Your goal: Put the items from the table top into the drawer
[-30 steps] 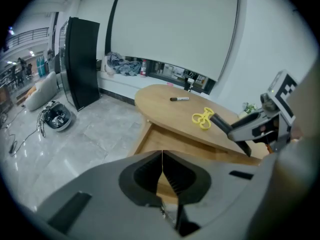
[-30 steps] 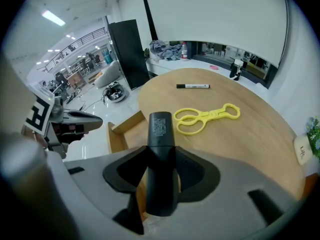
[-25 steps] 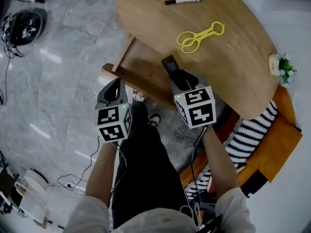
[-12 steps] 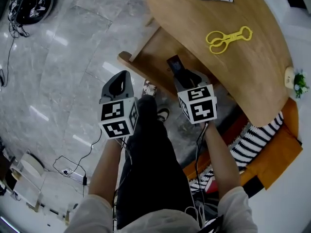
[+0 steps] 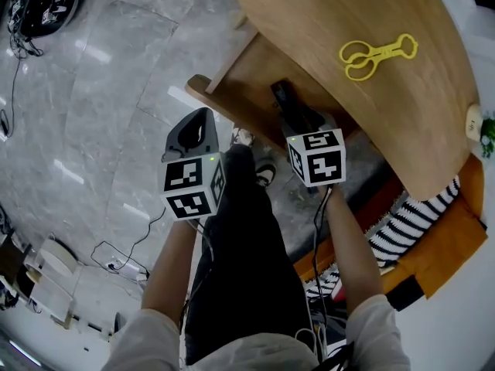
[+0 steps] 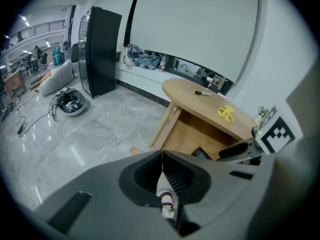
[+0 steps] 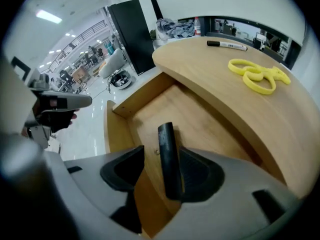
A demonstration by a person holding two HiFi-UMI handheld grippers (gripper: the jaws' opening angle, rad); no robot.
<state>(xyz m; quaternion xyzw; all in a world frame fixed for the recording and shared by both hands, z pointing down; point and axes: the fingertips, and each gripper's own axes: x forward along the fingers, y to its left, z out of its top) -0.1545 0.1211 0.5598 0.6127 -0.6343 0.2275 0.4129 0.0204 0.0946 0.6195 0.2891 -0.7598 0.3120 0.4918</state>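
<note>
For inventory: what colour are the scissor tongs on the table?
Yellow scissor tongs; clearest in right gripper view.

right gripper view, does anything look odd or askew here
The black bar in the right hand-held gripper leans against one jaw only, with a gap on its other side, above the open drawer, so it looks loose. Nothing else stands out.

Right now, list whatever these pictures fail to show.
Drawer: its rear, head view, hidden beneath the table top.
Plant: head view, cut by the right edge.
Marker: any print, every view, too small.
Black object: lower end, right gripper view, sunk inside the right gripper.
</note>
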